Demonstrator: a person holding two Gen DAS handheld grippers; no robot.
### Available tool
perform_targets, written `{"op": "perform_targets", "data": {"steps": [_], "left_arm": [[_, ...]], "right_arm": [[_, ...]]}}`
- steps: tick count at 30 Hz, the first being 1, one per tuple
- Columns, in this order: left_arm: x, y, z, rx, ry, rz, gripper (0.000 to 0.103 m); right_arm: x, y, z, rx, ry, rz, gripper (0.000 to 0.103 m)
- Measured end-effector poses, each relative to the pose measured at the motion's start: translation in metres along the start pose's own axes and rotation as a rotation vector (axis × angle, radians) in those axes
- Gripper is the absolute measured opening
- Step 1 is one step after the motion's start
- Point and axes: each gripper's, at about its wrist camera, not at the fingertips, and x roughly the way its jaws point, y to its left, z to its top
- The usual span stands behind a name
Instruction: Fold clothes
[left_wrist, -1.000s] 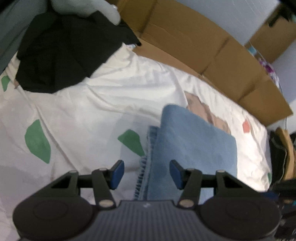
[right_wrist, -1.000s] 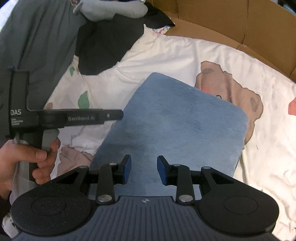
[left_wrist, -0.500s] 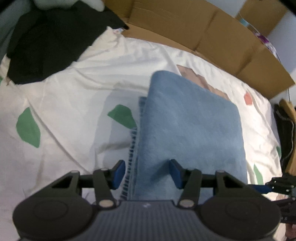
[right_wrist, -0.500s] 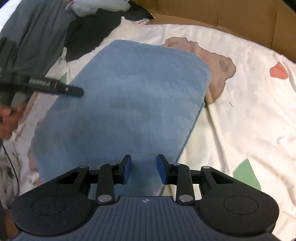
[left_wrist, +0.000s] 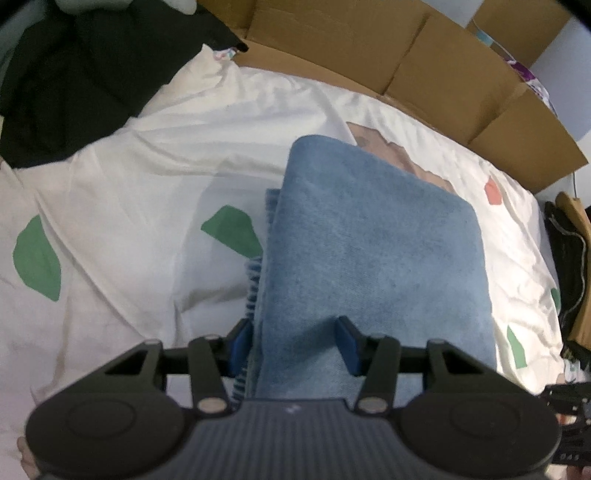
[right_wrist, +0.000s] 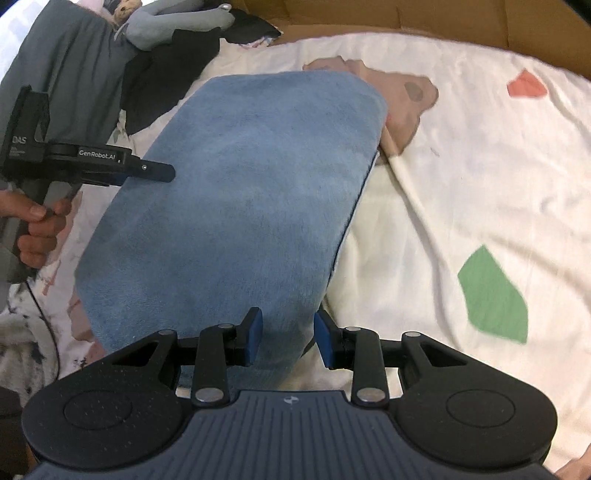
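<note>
Right gripper (right_wrist: 287, 336) moved to folded blue cloth's (right_wrist: 240, 206) corner, jaws astride

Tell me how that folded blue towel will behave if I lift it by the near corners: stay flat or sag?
The blue towel looks thick and plush, so it will probably sag in the middle rather than stay flat. Its stacked layers show at the fringed edge, so they may slide apart. On the wrinkled sheet, it would likely drag.

Plain mid-blue folded cloth (left_wrist: 376, 251) on a white bedsheet (left_wrist: 155, 192) printed with green, coral and tan patches; black garment (left_wrist: 74, 81) at ten o'clock, brown cardboard (left_wrist: 424, 66) at one.
</note>
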Motion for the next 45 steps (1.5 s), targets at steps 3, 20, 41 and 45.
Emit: {"op": "perform_targets", "data": {"steps": [3,20,41,45], "left_arm": [[0.002,-0.001,0.000,0.006,0.000,0.009,0.053],[-0.001,-0.003,-0.002,0.004,-0.006,0.022,0.049],[0.005,0.001,0.007,0.008,-0.015,0.009,0.047],[0.004,0.005,0.005,-0.009,-0.002,0.000,0.053]], "right_arm": [[0.003,-0.002,-0.006,0.031,0.032,0.040,0.037],[0.012,-0.027,-0.010,0.254,0.085,0.189,0.035],[0.045,-0.069,0.037,0.434,-0.096,0.210,0.038],[0.057,-0.067,0.042,0.447,-0.098,0.231,0.044]]}}
